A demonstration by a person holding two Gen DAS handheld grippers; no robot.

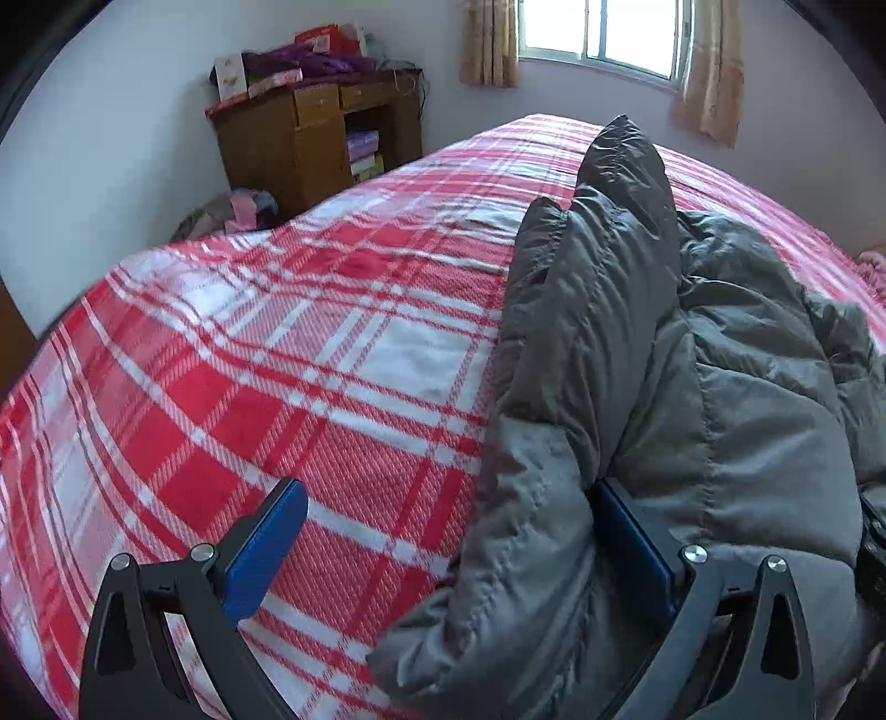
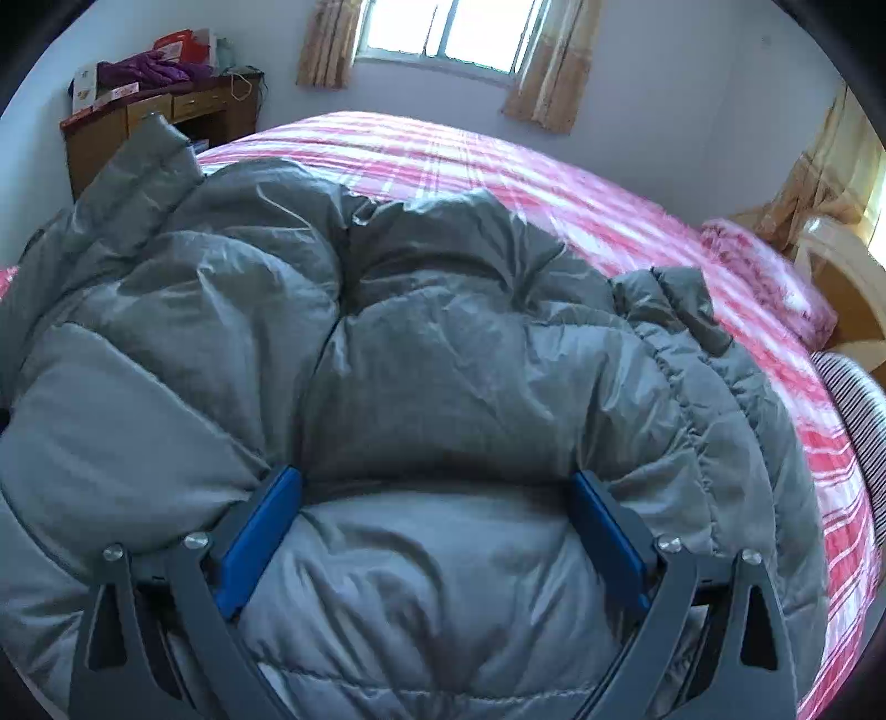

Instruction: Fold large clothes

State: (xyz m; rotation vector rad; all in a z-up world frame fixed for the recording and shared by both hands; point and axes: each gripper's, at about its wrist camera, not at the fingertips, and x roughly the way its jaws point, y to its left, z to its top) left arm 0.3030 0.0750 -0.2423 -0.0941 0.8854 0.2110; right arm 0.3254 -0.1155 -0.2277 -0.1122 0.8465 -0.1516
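Observation:
A large grey puffer jacket lies bunched on a bed with a red and white plaid cover. My left gripper is open at the jacket's left edge; a fold of the jacket lies between its blue pads, and the right pad is partly buried in fabric. One sleeve stretches away toward the far end of the bed. In the right wrist view the jacket fills the middle. My right gripper is open, with its jaws wide apart and pressed onto the padded body of the jacket.
A wooden desk piled with boxes and purple cloth stands by the far wall on the left. A window with curtains is behind the bed. A pink pillow and a striped cloth lie at the right edge of the bed.

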